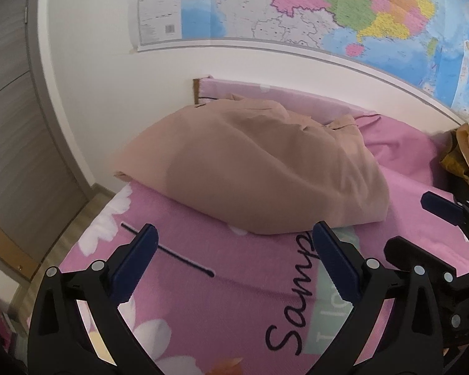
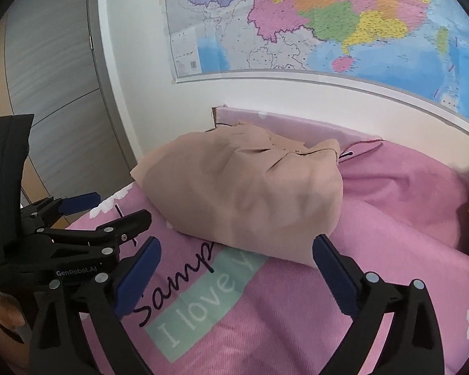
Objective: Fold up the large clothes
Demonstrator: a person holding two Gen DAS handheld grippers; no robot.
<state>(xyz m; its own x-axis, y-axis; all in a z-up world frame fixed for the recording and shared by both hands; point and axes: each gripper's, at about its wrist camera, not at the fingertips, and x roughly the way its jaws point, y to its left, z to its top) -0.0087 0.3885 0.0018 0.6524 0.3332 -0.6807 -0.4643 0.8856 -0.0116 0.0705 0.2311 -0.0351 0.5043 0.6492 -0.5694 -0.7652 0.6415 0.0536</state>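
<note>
Nearest, the left gripper (image 1: pixel 234 262) and the right gripper (image 2: pixel 236 278) both stand with their blue-padded jaws spread wide and nothing between them, over the pink flower-printed bedsheet (image 1: pixel 244 284). Just ahead of both lies the folded beige fabric garment (image 1: pixel 253 172), a soft bundle resting on the sheet, its long axis running from the near right corner toward the far left. It sits apart from either pair of pads. Its near right corner lies closest to the right gripper, so that hand looks better placed. Behind it, a coloured wall map (image 2: pixel 328 22).
</note>
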